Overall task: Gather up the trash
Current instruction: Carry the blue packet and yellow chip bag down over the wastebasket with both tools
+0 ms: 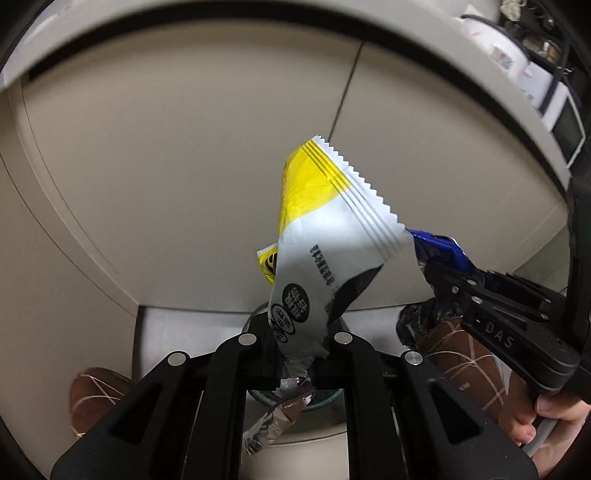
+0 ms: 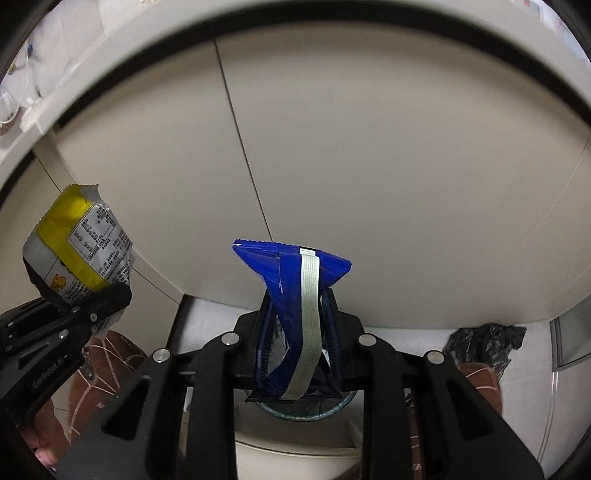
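My left gripper (image 1: 300,341) is shut on a yellow and white snack wrapper (image 1: 328,236), which stands up from its jaws in front of beige cabinet doors. The same wrapper (image 2: 79,243) shows at the left of the right wrist view, held in the left gripper (image 2: 94,304). My right gripper (image 2: 297,332) is shut on a crumpled blue wrapper (image 2: 301,295) with a pale strip; it appears at the right of the left wrist view as the right gripper (image 1: 448,286) with the blue wrapper (image 1: 439,251). Below both grippers is a round bin rim (image 2: 306,415) with foil trash (image 1: 277,417) inside.
Beige cabinet doors (image 2: 369,166) fill the background under a white countertop edge (image 1: 258,22). A black plastic bag (image 2: 487,343) lies on the floor at the right. Brown patterned slippers (image 1: 96,395) flank the bin. A hand (image 1: 554,413) holds the right gripper's handle.
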`<state>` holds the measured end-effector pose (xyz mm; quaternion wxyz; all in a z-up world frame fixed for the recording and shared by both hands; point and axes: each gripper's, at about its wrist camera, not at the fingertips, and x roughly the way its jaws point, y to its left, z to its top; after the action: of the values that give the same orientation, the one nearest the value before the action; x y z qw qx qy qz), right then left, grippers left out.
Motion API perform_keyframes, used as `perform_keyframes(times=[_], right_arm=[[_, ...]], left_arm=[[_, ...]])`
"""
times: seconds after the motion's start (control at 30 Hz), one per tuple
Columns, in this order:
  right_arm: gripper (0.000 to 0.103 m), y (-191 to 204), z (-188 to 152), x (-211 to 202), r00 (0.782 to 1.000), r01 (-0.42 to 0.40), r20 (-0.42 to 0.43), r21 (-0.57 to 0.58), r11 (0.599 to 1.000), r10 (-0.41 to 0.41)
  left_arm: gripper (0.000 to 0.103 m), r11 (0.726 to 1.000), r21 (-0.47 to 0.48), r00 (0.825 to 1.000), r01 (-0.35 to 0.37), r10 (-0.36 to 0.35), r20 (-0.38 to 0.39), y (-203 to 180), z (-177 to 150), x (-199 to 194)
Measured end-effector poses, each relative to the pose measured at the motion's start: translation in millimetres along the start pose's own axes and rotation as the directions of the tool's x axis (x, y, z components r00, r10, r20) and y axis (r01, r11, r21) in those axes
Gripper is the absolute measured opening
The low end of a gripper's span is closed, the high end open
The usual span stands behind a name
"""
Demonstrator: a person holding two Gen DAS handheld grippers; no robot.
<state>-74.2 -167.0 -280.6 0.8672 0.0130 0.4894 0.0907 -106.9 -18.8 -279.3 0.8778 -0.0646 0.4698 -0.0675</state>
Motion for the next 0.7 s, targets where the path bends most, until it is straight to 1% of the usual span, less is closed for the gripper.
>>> perform_keyframes(times=[0.2,0.33,0.53,0.7], right_arm=[[0.024,-3.4,-17.5,45.4,0.999,0.006,-0.043,0.005,1.000,-0.006],[0.024,-5.4,-26.8,77.0,0.995,0.009,-0.098,0.022,1.000,-0.007],[0.024,-10.4,-25.9,118.3,0.985,-0.001,-0.175,0.042,0.999,0.008],[0.024,-8.7,-37.5,147.3,0.970,-0.003,-0.241,0.044,0.999,0.014]], left_arm=[[0.009,0.999,-0.033,0.999,-0.008,0.007,-0.039,7.2,-5.7,45.0],[0.009,0.999,-0.041,0.999,-0.015,0.013,-0.052,10.7,-10.8,73.2],[0.009,0.997,-0.068,0.993,-0.023,0.015,-0.114,16.9,-22.3,121.0],[0.009,0.997,-0.073,0.985,-0.032,0.019,-0.169,22.5,-37.4,147.9]])
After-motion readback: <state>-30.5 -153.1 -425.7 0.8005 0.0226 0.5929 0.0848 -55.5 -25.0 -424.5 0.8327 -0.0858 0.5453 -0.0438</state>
